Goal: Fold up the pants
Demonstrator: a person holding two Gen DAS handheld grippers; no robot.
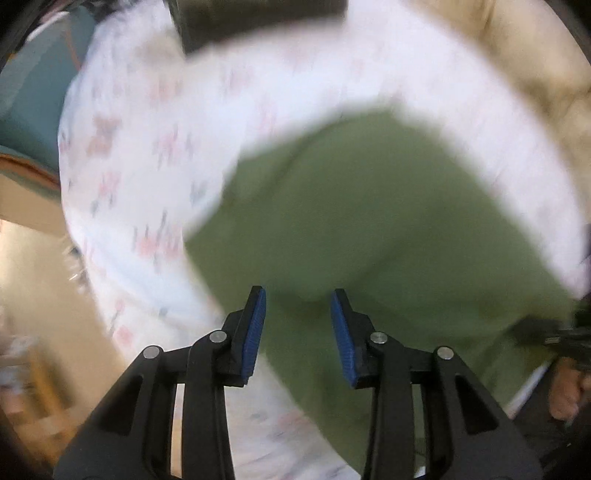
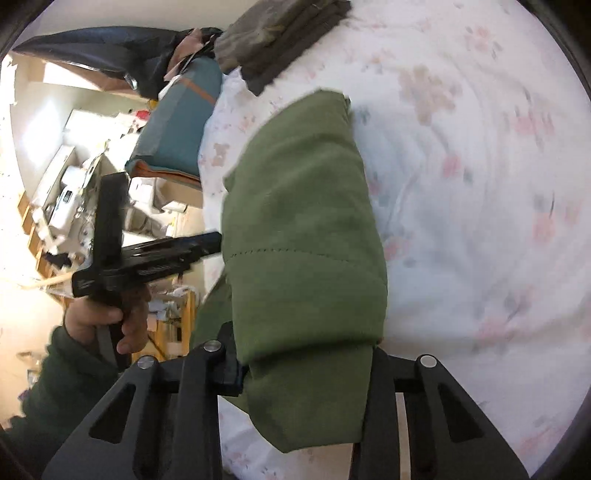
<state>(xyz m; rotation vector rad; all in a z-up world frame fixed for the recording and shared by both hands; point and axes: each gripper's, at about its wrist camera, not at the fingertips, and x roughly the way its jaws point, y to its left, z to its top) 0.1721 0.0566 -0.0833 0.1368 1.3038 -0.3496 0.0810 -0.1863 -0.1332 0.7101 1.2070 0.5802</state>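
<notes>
The green pants (image 2: 299, 229) lie folded in a thick bundle on the white floral bedsheet (image 2: 480, 184). My right gripper (image 2: 306, 362) is shut on the pants' near end, which drapes over and hides its fingertips. In the left wrist view the pants (image 1: 369, 221) fill the middle, blurred. My left gripper (image 1: 298, 317) is open, its blue pads (image 1: 255, 332) just above the cloth with nothing between them. The left gripper also shows in the right wrist view (image 2: 147, 258), held by a hand at the pants' left edge.
A dark folded garment stack (image 2: 280, 33) lies on the bed beyond the pants. A teal cushion (image 2: 177, 125) sits off the bed's left edge, with cluttered shelves (image 2: 74, 192) behind it. A beige pillow (image 1: 535, 55) lies at the upper right of the left wrist view.
</notes>
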